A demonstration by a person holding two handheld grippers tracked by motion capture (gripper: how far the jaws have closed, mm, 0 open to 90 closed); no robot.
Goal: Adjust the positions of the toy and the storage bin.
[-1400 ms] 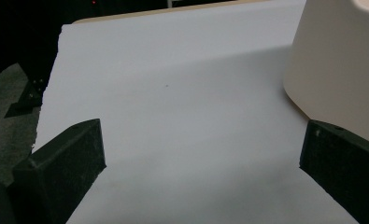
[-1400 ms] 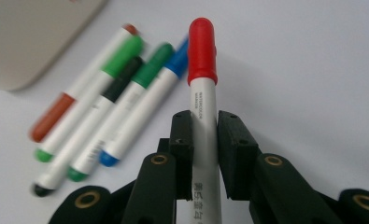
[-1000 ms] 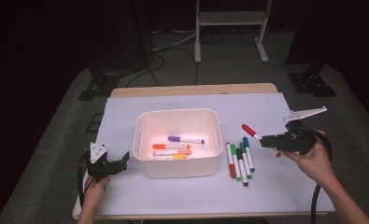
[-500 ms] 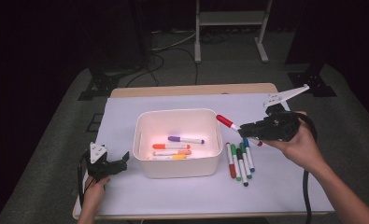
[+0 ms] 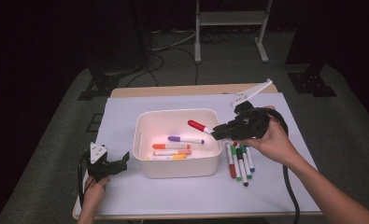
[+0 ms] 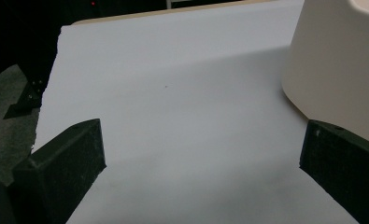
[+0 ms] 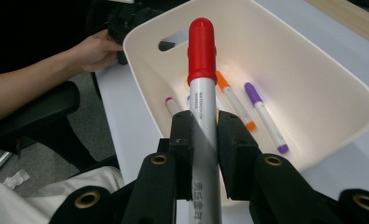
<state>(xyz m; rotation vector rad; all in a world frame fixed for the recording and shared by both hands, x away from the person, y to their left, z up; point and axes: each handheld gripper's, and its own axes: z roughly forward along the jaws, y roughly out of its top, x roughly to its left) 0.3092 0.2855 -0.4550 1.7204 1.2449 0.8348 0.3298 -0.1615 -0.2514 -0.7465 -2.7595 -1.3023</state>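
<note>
Clamping the red-capped marker (image 7: 202, 100) by its grey barrel, the right gripper (image 5: 219, 132) sits right of centre in the high view, jaws closed narrow on it; the marker's red cap reaches over the right rim of the white bin (image 5: 142, 126), at the middle of the frame; purple, orange and yellow markers (image 5: 172, 146) lie on the bin floor; more markers (image 5: 238, 161) lie in a row on the white table cover (image 5: 126, 107), just right of the bin; the left gripper (image 5: 119, 164), at lower left, rests on the cover just beside the bin, jaws spread wide with nothing between them.
</note>
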